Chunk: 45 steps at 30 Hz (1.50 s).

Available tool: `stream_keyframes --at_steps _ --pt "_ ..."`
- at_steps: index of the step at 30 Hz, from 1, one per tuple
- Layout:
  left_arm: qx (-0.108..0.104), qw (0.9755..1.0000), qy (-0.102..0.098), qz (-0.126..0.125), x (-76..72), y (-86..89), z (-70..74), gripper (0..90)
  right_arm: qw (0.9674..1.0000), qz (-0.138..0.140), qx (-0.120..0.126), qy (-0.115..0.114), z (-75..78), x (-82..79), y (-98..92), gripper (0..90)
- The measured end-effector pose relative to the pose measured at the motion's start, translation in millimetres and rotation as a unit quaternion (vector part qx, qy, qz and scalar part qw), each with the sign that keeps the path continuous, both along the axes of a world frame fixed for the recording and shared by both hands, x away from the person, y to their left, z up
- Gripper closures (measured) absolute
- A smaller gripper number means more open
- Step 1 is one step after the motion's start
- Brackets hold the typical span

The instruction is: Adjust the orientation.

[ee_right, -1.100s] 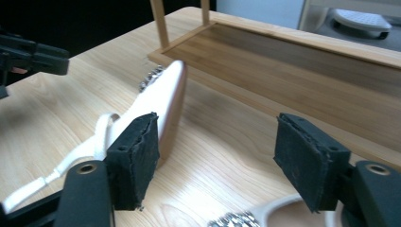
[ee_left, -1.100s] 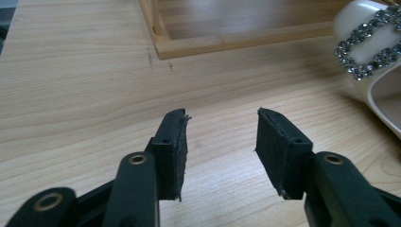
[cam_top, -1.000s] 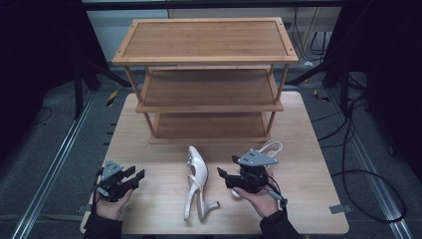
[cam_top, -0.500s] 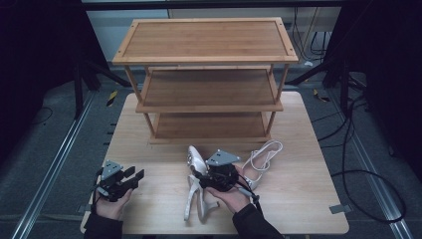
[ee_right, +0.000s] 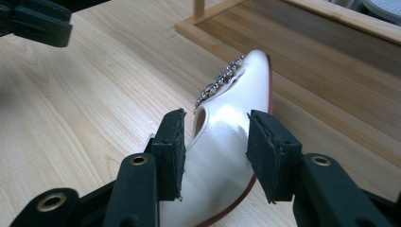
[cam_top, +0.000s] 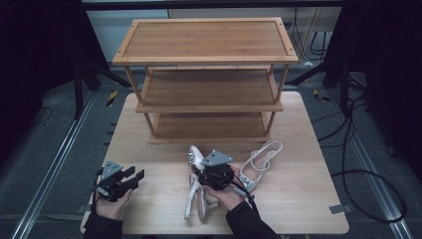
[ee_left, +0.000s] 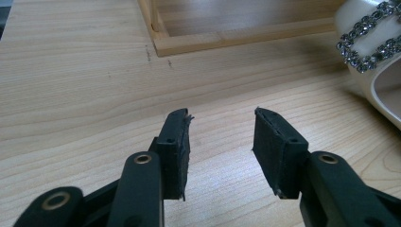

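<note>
Table (cam_top: 308,199): light wood, seen from above; a person's forearms come in from the near edge.
Rack (cam_top: 206,79): three-shelf wooden rack at the far half of the table; all shelves bare.
Shoe (cam_top: 195,158): white pointed heel with a rhinestone trim, lying on its side just in front of the rack, toe toward the rack, straps trailing toward the near edge. In the right gripper view (ee_right: 227,142) its glossy body lies between the jaws, with a red sole edge below.
Second shoe (cam_top: 259,167): white strappy heel, just right of the right gripper, on the table near the rack's front right leg.
Right gripper (cam_top: 215,175): over the middle of the first shoe, held in the right hand (cam_top: 224,196). In its own view (ee_right: 215,146) the jaws are spread, one on each side of the shoe; whether the pads touch it I cannot tell.
Left gripper (cam_top: 119,183): at the near left of the table, well apart from both shoes. In its own view (ee_left: 220,144) the jaws are spread over bare wood with nothing between them; the shoe's jewelled toe (ee_left: 373,61) sits at the right edge.
Left hand (cam_top: 110,205): holds the left gripper from below.
</note>
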<state>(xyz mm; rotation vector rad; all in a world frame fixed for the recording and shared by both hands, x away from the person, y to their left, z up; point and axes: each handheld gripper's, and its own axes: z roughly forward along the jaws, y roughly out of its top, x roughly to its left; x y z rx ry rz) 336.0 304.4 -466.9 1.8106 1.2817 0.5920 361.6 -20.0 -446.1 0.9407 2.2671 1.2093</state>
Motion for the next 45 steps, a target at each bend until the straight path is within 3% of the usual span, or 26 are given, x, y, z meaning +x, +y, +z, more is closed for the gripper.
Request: stream_keyframes --at_steps 8,12,15,16,21,23,27,29,32,34,37,39,40,41,42,45 --pt "0.0 1.0 0.001 0.0 0.4 0.7 -0.2 55.2 0.9999 -0.012 -0.004 0.004 -1.6 5.9 -7.7 62.3" --pt "0.001 1.0 0.001 -0.001 0.6 0.8 -0.4 55.2 0.9995 -0.027 0.003 0.017 -4.0 14.0 -14.4 65.0" --pt "0.001 1.0 0.001 -0.001 0.6 1.0 -0.4 55.2 0.9987 -0.047 -0.007 0.019 -7.3 20.7 -19.0 70.4" --pt "0.001 1.0 0.002 -0.002 0.8 1.2 -0.5 55.3 0.9973 -0.065 -0.02 0.025 -11.7 27.3 -23.4 73.7" --pt "0.0 1.0 0.002 -0.002 1.0 1.4 -0.9 55.2 0.9939 -0.094 -0.024 0.053 -21.0 37.7 -34.2 78.4" --pt "0.0 1.0 0.002 -0.003 1.0 1.3 -1.0 55.2 0.9922 -0.106 -0.008 0.065 -25.6 41.3 -43.6 76.2" --pt "0.0 1.0 0.002 -0.004 0.8 1.5 -0.9 55.2 0.9921 -0.111 0.0 0.059 -22.1 39.8 -49.9 70.7" --pt "-0.002 1.0 0.0 -0.002 0.5 2.3 -0.4 55.0 0.9934 -0.108 0.017 0.036 -11.2 31.5 -58.9 63.5" --pt "-0.001 1.0 0.0 -0.002 0.5 2.6 -0.3 54.7 0.994 -0.101 0.03 0.027 -4.0 24.7 -64.1 58.9" --pt "-0.001 1.0 -0.001 -0.001 0.1 2.7 -0.1 54.4 0.9942 -0.09 0.058 0.009 9.7 12.7 -70.2 50.4" --pt "-0.001 1.0 -0.002 0.001 -0.2 3.2 0.0 53.9 0.995 -0.075 0.066 -0.011 19.3 -2.4 -71.9 40.4" --pt "-0.001 1.0 -0.001 0.002 -0.1 3.4 -0.1 53.5 0.9954 -0.066 0.069 -0.01 20.1 -12.1 -72.4 32.1" --pt "-0.001 1.0 -0.002 0.002 -0.1 3.5 -0.3 53.5 0.9954 -0.066 0.069 -0.01 20.1 -12.1 -72.4 32.1" --pt "0.0 1.0 -0.001 0.003 0.0 3.6 -0.4 53.0 0.996 -0.054 0.072 0.002 16.8 -19.7 -71.9 23.1" --pt "0.0 1.0 -0.001 0.003 -0.1 3.7 -0.4 52.9 0.9963 -0.049 0.071 0.003 14.8 -22.6 -71.7 20.0" --pt "0.0 1.0 -0.001 0.004 0.1 3.8 -0.5 52.5 0.9962 -0.044 0.074 0.001 9.7 -31.2 -71.7 17.0"
